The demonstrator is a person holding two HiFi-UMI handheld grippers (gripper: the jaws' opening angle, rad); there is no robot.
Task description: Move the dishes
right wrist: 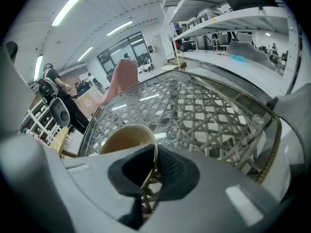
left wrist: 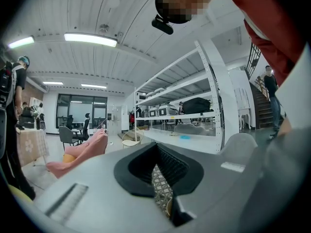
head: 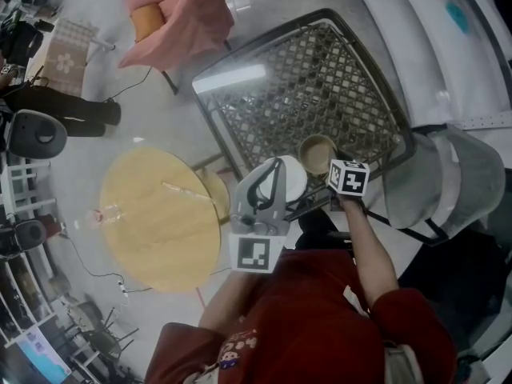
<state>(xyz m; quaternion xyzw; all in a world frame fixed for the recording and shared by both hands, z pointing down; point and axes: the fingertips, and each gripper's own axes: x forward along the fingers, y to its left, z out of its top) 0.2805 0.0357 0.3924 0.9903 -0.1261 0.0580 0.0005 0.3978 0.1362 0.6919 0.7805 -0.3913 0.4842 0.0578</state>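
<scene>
Pinches tan bowl (right wrist: pixel 124 141) by its rim in right hand-held gripper (right wrist: pixel 152 168) over glass worktop (right wrist: pixel 209 110); holds left hand-held gripper (left wrist: pixel 158 177) closed, empty. Looks midway, with placement left to do.

Square glass-topped wicker bench (head: pixel 304 78) with a dark rim; the woven lattice shows under the glass. A round pale wooden table (head: pixel 160 230) stands just beside its near-left corner. A pink cloth (head: pixel 188 10) drapes over a seat beyond the bench, with an orange cushion (head: pixel 146 21) touching it. A grey moulded plastic chair (head: pixel 448 182) stands at the bench's right side. White metal shelving rack (left wrist: pixel 194 96) in the background, under a ceiling strip light (left wrist: pixel 90 39).
</scene>
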